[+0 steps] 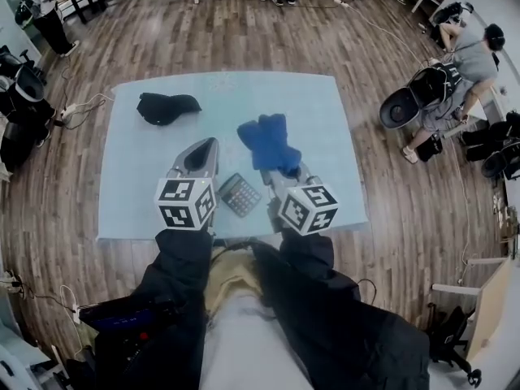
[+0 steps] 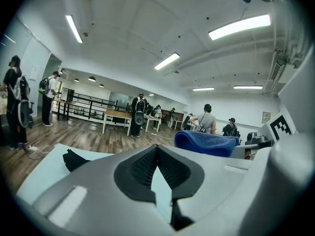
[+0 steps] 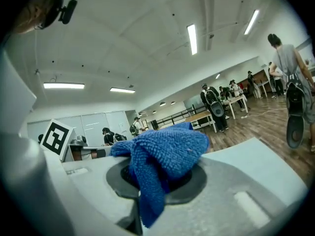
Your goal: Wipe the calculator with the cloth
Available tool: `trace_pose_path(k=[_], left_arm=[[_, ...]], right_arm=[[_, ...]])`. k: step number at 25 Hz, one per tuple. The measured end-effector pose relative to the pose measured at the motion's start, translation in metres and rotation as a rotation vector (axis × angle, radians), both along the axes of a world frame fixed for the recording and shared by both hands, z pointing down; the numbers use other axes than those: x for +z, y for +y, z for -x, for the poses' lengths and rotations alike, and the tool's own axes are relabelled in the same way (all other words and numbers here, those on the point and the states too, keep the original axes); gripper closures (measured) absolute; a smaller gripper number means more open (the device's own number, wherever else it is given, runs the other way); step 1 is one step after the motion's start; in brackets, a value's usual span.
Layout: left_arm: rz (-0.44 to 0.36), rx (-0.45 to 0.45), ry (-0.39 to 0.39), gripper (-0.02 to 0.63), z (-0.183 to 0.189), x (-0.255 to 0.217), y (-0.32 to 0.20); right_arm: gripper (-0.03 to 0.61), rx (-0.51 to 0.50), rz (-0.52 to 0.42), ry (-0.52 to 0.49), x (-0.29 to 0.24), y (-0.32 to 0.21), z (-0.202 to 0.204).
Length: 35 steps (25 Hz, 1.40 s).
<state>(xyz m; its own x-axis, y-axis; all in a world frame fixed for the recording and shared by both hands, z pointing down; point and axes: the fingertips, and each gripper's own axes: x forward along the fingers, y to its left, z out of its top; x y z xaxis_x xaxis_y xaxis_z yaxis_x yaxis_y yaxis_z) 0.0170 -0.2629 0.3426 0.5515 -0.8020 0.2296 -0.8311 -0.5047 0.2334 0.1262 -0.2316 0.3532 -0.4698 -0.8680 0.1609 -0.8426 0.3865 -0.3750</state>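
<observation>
Dark sleeves (image 1: 183,258) are reaching over a pale blue table (image 1: 325,112), each ending in a gripper with a marker cube. Left gripper (image 1: 205,146) is lying just left of the calculator (image 1: 240,194), jaws closed together on nothing, while the calculator is resting flat near the table's front edge between the two grippers. Right gripper (image 1: 284,175) is clamping a bunched blue cloth (image 1: 266,140) just beyond the calculator; a black object (image 1: 166,106) is sitting at the table's far left.

The blue cloth (image 3: 162,154) is nubby, matt pile. The left gripper (image 2: 157,150) is smooth grey plastic with ribbed black pads (image 2: 141,168). The table (image 1: 325,136) is matt and smooth, the floor (image 1: 244,23) wood planks.
</observation>
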Motion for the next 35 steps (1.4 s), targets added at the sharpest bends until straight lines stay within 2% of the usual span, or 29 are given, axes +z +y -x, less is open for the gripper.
trace_pose_path(k=[12,17,23,35], left_arm=[[-0.150,0.008,0.029,0.614,-0.013,-0.067,-0.018],[-0.239,-0.077,0.055,0.614,0.004,-0.086,-0.020],[-0.231,-0.051,0.055,0.614,0.002,-0.085,-0.020],[-0.290,-0.050,0.071,0.614,0.017,-0.098,-0.037]], right_arm=[[0.511,0.029,-0.138,0.015,-0.062,-0.012,-0.017],[0.511,0.049,-0.179,0.031,-0.072,-0.015,-0.019],[0.509,0.070,-0.225,0.033,-0.081,-0.016,-0.020],[0.509,0.112,-0.267,0.049,-0.088,-0.035,-0.008]])
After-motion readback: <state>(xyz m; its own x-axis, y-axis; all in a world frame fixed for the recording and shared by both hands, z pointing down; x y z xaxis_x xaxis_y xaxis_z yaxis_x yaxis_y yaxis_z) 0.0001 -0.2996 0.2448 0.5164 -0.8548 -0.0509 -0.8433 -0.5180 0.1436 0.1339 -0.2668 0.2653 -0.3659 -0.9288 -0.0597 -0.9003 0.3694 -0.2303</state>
